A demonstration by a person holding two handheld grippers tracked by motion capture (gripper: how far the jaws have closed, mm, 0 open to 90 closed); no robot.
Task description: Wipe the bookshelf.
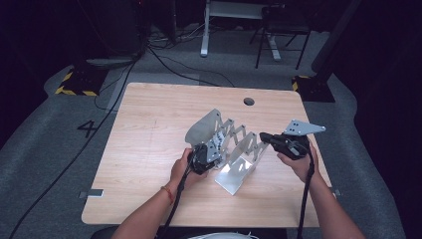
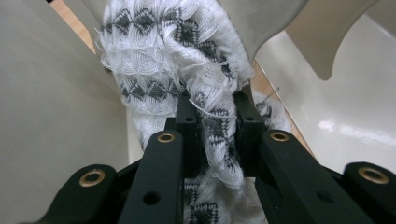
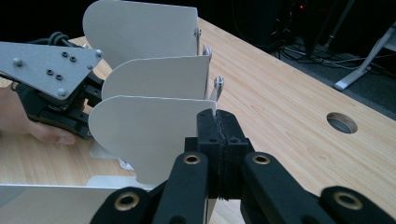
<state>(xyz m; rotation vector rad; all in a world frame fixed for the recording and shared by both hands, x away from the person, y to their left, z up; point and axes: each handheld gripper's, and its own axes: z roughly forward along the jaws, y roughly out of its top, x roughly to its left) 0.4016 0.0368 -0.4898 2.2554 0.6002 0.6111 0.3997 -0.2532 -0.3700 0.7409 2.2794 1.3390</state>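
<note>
Dim room with cables on grey carpet; wooden table (image 1: 149, 149) is carrying everything. Expanding white rack (image 3: 154, 79) with metal dividers is sitting between my grippers. I'm pinching my right gripper (image 3: 219, 135) fully together on the edge of the nearest divider (image 3: 140, 135), probably steadying the rack. I'm clamping my left gripper (image 2: 215, 126) on a white-and-grey patterned cloth (image 2: 173, 60), lowering it into a slot just ahead of the jaws.
</note>
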